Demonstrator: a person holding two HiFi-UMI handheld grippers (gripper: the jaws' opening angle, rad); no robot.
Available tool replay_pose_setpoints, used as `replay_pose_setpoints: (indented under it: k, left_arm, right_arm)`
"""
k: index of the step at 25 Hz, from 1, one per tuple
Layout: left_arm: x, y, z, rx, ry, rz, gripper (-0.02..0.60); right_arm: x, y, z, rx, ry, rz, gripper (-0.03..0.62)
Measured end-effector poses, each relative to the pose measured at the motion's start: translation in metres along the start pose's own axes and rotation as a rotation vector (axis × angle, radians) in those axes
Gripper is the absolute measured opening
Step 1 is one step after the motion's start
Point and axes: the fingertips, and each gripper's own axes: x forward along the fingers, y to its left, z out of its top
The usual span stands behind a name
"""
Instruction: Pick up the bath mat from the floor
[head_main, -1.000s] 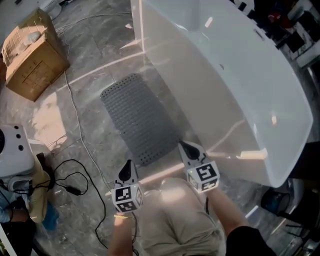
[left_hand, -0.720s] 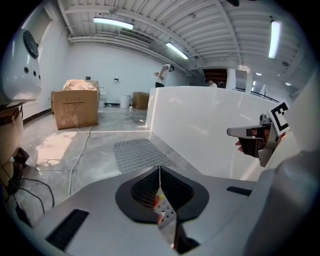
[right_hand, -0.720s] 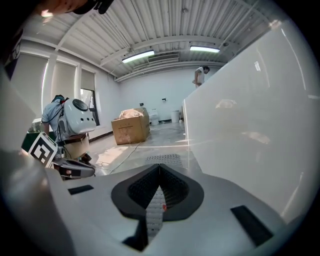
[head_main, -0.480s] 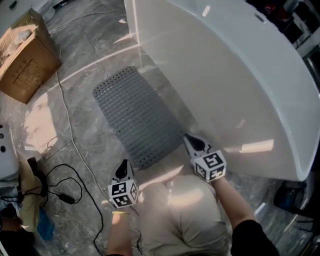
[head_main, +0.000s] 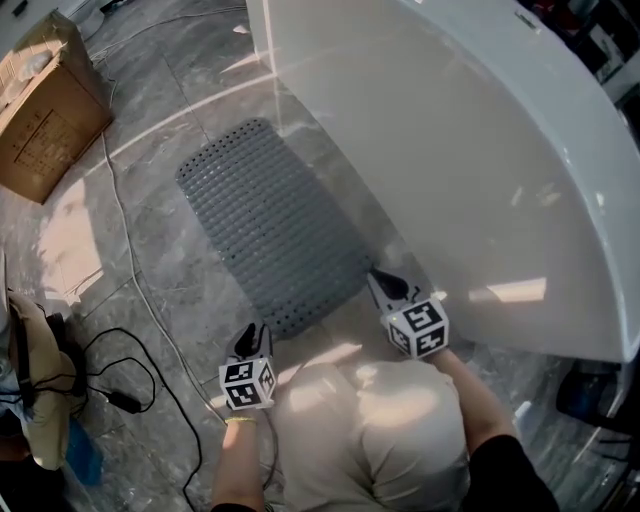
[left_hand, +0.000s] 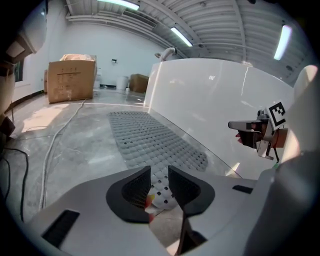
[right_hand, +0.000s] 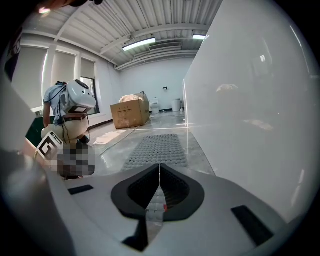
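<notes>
L gripper (head_main: 252, 338) jaws are being opened, nothing pinched yet; R gripper (head_main: 381, 280) is seen shut. Mat (head_main: 270, 225) near edge should be approached low.

Glossy grey marble floor (head_main: 190, 280); white bathtub (head_main: 480, 150); cardboard box (head_main: 40, 120); ceiling strip lights (left_hand: 180, 36).

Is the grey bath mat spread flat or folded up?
Spread flat: the grey perforated rubber bath mat lies fully open on the grey marble floor, with no fold visible.

Tub wall (head_main: 450, 150) crowds bath mat (head_main: 270, 225) on rt; lt floor (head_main: 200, 290) open (cable (head_main: 122, 235) crosses).
</notes>
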Motion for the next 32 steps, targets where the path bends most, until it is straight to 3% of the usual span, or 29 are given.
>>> replay_pose_setpoints:
  k: [6,10,14,25,32]
  left_arm:
    - [0.033,0.003,-0.039,-0.025,0.110,-0.046,0.222]
    - [0.045,0.001,-0.070,-0.037,0.196,-0.081,0.268]
    - [0.056,-0.001,-0.088,-0.069,0.229,-0.084,0.282]
    - [0.075,-0.001,-0.103,-0.199,0.235,-0.052,0.276]
    - [0.077,-0.001,-0.107,-0.227,0.255,-0.030,0.132]
  right_arm:
    - [0.021,0.006,-0.028,-0.003,0.023,0.005,0.011]
    - [0.022,0.004,-0.044,-0.003,0.034,-0.005,0.011]
    - [0.020,0.001,-0.048,-0.002,0.030,-0.018,0.011]
    - [0.021,0.001,-0.062,0.008,0.044,-0.014,0.011]
    - [0.023,-0.005,-0.070,0.006,0.057,-0.031,0.011]
